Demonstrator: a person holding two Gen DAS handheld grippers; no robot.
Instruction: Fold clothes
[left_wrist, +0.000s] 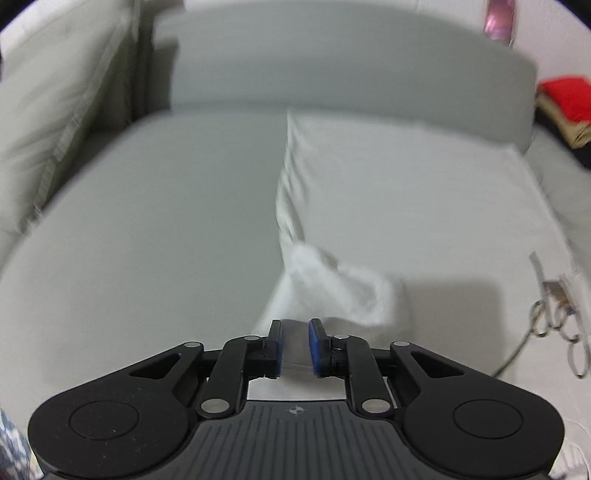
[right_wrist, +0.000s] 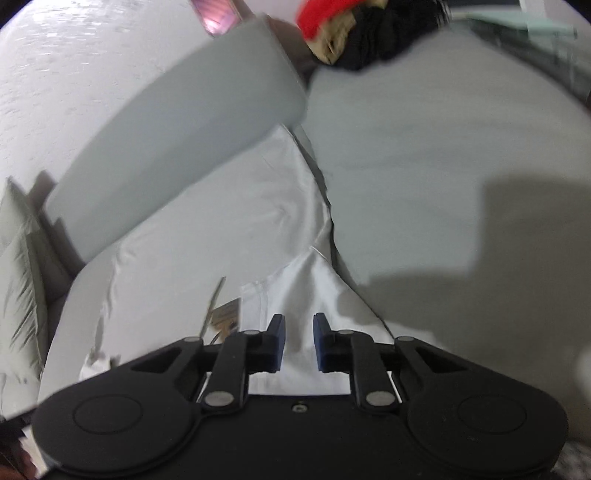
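Note:
A white garment (left_wrist: 369, 192) lies spread on the grey sofa seat (left_wrist: 147, 221), its left edge creased and bunched. In the left wrist view a gathered fold rises from it to my left gripper (left_wrist: 295, 343), whose blue pads stand close together with cloth between them. In the right wrist view the same white garment (right_wrist: 229, 229) narrows into a raised strip that runs up into my right gripper (right_wrist: 298, 341), also nearly closed on the cloth. A paper tag on a cord (right_wrist: 225, 314) hangs from the garment just left of the right gripper.
The sofa's grey back cushion (left_wrist: 332, 66) runs behind the garment. A pale pillow (left_wrist: 48, 110) leans at the left. A pile of red, tan and black clothes (left_wrist: 565, 96) sits at the far right end, also seen as the pile (right_wrist: 332, 22).

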